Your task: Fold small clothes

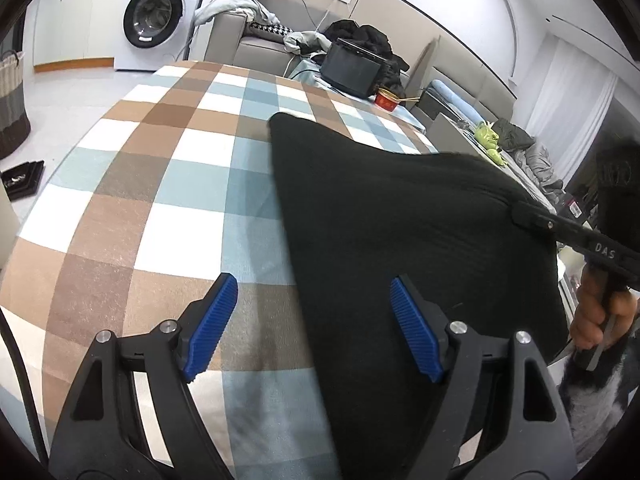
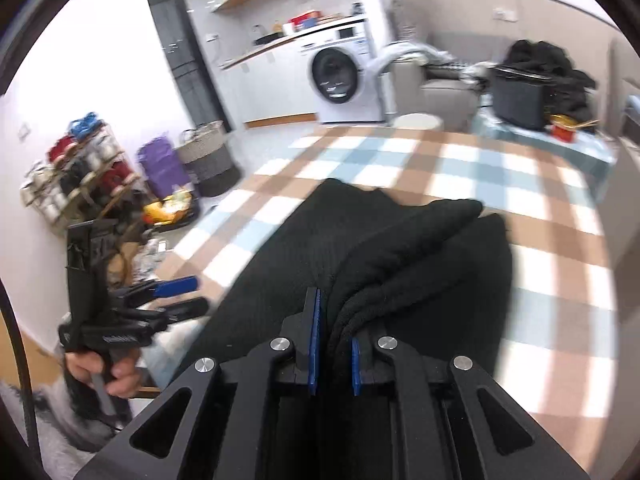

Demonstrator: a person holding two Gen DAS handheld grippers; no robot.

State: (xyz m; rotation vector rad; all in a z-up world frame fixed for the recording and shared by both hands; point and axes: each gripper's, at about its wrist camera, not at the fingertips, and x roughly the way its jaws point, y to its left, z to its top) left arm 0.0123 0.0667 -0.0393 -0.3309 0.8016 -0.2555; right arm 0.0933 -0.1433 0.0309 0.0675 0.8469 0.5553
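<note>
Right gripper clamped on a bunched edge of the black knit garment, lifted off the checked tablecloth, long axis toward 12 o'clock. Left gripper spread wide, empty, garment's near hem at 3 o'clock, so nearer that loose edge. Beyond at 1 o'clock: black box, red bowl, clear of the fold path.

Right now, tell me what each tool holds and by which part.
Right tool: shut on the black garment, gripping a bunched fold at its edge. Left tool: open, holding nothing.
</note>
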